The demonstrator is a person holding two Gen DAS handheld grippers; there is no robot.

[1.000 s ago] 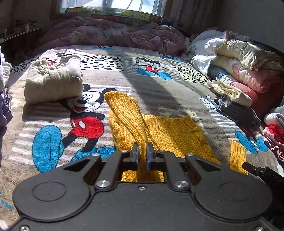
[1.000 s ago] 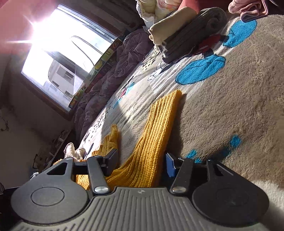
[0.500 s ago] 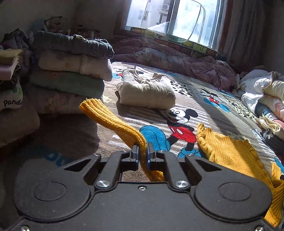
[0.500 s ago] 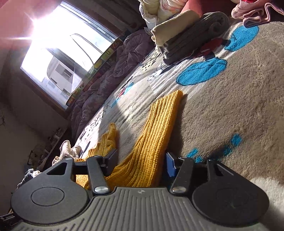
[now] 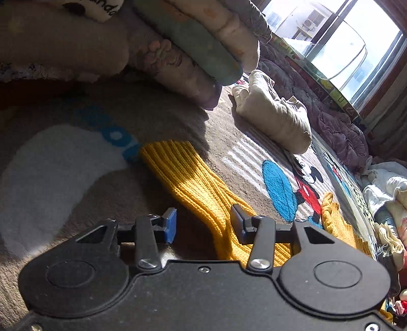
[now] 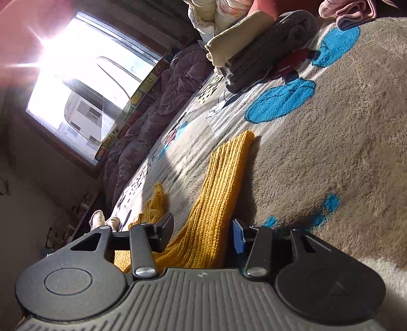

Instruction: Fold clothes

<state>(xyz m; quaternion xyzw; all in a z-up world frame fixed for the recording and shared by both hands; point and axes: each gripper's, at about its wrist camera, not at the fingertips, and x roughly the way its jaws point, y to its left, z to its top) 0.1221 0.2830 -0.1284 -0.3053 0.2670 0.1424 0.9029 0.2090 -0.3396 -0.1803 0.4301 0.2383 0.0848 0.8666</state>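
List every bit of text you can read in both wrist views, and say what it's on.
"nda", start cut off by the frame edge: on the white folded item in the pile.
Blue letters on the blanket: blurred and in shadow, unreadable.
Big letters on the colourful strip under the window: possibly a "U", otherwise unreadable.
Small stamp on the right gripper body: too small to read.

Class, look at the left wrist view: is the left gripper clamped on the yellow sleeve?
No: the left gripper is open, with the yellow sleeve lying loose between its fingers.
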